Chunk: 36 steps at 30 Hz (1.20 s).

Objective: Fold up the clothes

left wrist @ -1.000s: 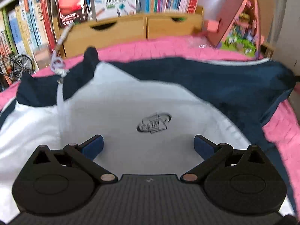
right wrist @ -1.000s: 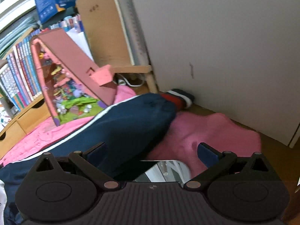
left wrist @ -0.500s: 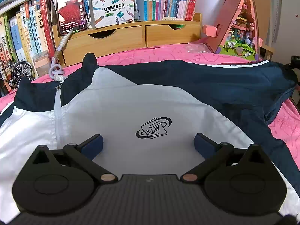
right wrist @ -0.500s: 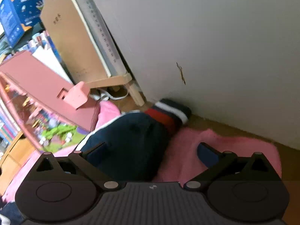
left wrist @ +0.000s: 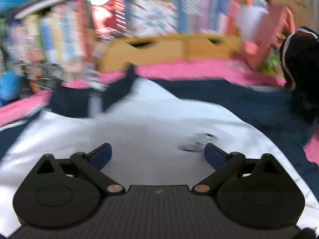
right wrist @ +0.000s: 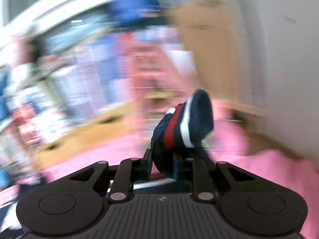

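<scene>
A white and navy jacket (left wrist: pixel 159 119) lies spread on the pink blanket (left wrist: pixel 199 71). My left gripper (left wrist: pixel 157 152) hovers open over its white chest panel, nothing between the fingers. The jacket's navy sleeve rises at the right edge of the left wrist view, its striped cuff (left wrist: pixel 299 39) lifted. In the right wrist view my right gripper (right wrist: pixel 162 169) has its jaws closing on that sleeve cuff (right wrist: pixel 183 123), navy with red and white stripes, which sticks up from between the pads. Both views are blurred by motion.
Wooden drawers (left wrist: pixel 179 49) and a row of books (left wrist: pixel 139 10) stand behind the blanket. A pink toy house (left wrist: pixel 275 35) sits at the back right. A pale wall (right wrist: pixel 289 59) and a cardboard sheet (right wrist: pixel 209 45) stand to the right.
The right gripper went from open above the sleeve end to closed around the striped cuff and lifted it up and leftward. The left gripper shifted slightly over the white panel, still open.
</scene>
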{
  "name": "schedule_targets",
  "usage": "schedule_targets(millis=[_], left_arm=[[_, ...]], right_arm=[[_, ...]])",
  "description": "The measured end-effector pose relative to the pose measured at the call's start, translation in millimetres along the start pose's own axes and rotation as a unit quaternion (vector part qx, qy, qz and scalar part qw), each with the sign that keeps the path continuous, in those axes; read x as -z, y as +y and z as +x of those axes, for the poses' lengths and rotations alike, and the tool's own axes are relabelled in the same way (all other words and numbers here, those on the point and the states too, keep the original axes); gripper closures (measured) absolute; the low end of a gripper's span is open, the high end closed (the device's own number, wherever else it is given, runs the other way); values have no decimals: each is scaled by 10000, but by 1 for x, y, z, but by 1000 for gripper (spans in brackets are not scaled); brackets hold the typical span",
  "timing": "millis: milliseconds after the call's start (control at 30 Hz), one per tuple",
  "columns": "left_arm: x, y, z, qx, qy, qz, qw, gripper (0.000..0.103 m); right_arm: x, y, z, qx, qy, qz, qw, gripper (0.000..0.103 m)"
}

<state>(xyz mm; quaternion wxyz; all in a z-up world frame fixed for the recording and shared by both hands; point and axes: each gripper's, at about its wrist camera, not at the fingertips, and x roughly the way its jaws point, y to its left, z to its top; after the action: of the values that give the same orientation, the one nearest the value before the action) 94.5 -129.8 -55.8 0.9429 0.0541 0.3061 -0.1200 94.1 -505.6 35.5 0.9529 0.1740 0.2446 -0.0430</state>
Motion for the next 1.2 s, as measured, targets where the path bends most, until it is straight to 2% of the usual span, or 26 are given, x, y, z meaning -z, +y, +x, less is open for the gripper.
schedule_targets(millis=[100,200,333,433,500,533,567,667,800,833,900,967,1033,1100,1133,1167,1200], left_arm=[[0,56,-34,-102,-4,-483,9988,2],[12,117,-72,-127,-8,-900,9959,0],[39,178,-101,-116,37,-1635,9865,0],[57,197,-101,54,176,-2131,9769,0],[64,201,-99,163,221,-2302,9728,0],[67,203,-98,221,247,-2379,9707,0],[64,201,-95,329,323,-2369,9705,0],[49,190,-87,948,509,-2500,9623,0],[25,164,-65,1971,520,-2782,9386,0],[18,157,-56,1924,537,-2752,9404,0],[6,140,-35,1594,682,-2619,9494,0],[-4,126,-14,1286,796,-2537,9554,0],[-8,117,-1,1202,779,-2578,9555,1],[-9,111,5,1300,592,-2653,9535,24],[-9,106,9,1409,588,-2681,9512,58],[-9,102,11,1387,682,-2650,9518,63],[-10,97,10,1329,673,-2554,9553,64]], right_arm=[[16,84,1,-906,149,-610,9939,81],[54,172,10,-1709,508,-1331,9749,81],[121,263,24,-2242,1122,-2156,9437,82],[158,304,24,-2310,1536,-2678,9227,80],[177,317,17,-2246,1605,-3063,9110,60],[184,320,11,-2226,1572,-3231,9063,38],[188,318,1,-2211,1450,-3363,9039,21],[185,299,-21,-2000,975,-3580,9068,11],[179,261,-29,-1278,152,-3527,9269,1],[177,253,-26,-1025,-4,-3440,9334,0],[177,236,-17,-456,-257,-3237,9447,0],[180,224,-7,-53,-258,-3143,9490,0],[179,216,-2,106,-127,-3002,9537,0],[179,214,0,150,-144,-2912,9565,0],[179,213,0,152,-146,-2910,9565,0],[179,213,0,153,-147,-2909,9565,0],[180,213,0,162,-146,-2911,9564,0]])
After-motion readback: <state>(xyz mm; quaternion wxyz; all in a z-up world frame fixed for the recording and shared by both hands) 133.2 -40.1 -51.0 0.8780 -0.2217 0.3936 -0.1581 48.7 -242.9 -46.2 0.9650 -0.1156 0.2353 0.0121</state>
